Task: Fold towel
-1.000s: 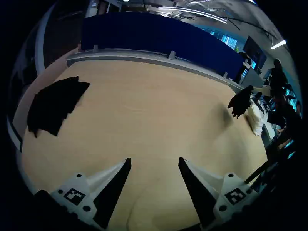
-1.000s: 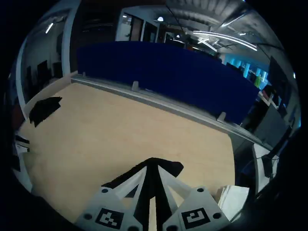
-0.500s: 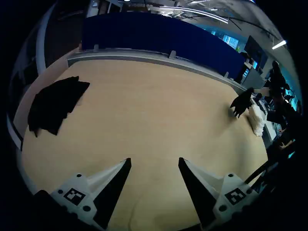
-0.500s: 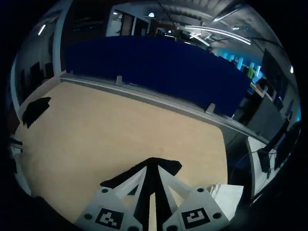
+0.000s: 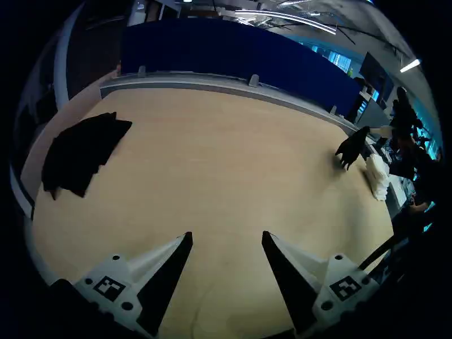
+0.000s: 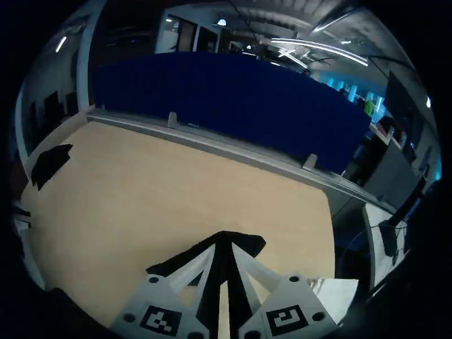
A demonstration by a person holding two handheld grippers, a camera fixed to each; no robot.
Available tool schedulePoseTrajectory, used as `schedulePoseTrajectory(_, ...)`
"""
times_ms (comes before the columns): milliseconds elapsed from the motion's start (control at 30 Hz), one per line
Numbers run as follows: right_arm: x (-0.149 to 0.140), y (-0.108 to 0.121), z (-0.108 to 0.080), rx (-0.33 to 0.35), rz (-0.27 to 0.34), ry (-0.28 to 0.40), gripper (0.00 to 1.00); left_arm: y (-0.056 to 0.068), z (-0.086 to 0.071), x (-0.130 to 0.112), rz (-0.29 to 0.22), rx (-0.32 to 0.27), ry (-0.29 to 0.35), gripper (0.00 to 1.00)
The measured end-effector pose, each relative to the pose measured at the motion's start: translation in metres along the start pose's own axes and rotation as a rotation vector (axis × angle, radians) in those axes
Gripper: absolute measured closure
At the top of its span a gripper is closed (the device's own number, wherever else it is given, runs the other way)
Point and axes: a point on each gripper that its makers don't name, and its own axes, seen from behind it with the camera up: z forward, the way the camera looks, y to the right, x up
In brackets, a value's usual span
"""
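Left claw [image 5: 226,233]: wide open with nothing between its two fingers; it hovers over a bare stretch at the near side of the worktop [image 5: 226,158].
Right claw [image 6: 224,240]: closed, with its fingertips together and pinched on the black towel [image 6: 251,244].
Black towel: it is bunched at the right claw's tips, and dark cloth sticks out on both sides of the fingers. It is at the right end of the worktop. From the left gripper view it is a small dark bunch [image 5: 351,148] at the far right, with a faint shadow on the wood just below it.
Second black towel [image 5: 79,152]: it lies flat and roughly folded at the left end of the worktop, well apart from both claws. In the right gripper view it is a small dark patch [image 6: 50,163] at the far left.
White pile [image 5: 377,176]: it looks like stacked pale cloth at the right edge of the worktop, just beside the black towel. In the right gripper view it is near the right claw, on its right [image 6: 339,289].
Worktop: light wood, wide, with a grey strip along its far edge.
Blue partition [image 5: 237,53]: it stands along the far side of the worktop, behind the grey strip.
Person [image 5: 408,121]: a dark figure beyond the right end of the worktop, too dim to tell more.
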Motion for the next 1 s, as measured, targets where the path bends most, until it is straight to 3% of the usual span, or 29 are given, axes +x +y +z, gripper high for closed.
schedulePoseTrajectory(600,-0.090,0.032,-0.007,-0.040,0.069,-0.084,0.95,0.003,-0.001,-0.001,0.008,0.003,0.000,0.09)
schedulePoseTrajectory(1000,-0.154,0.044,-0.027,-0.074,0.058,-0.190,0.95,0.009,-0.003,-0.001,0.018,0.001,0.001,0.09)
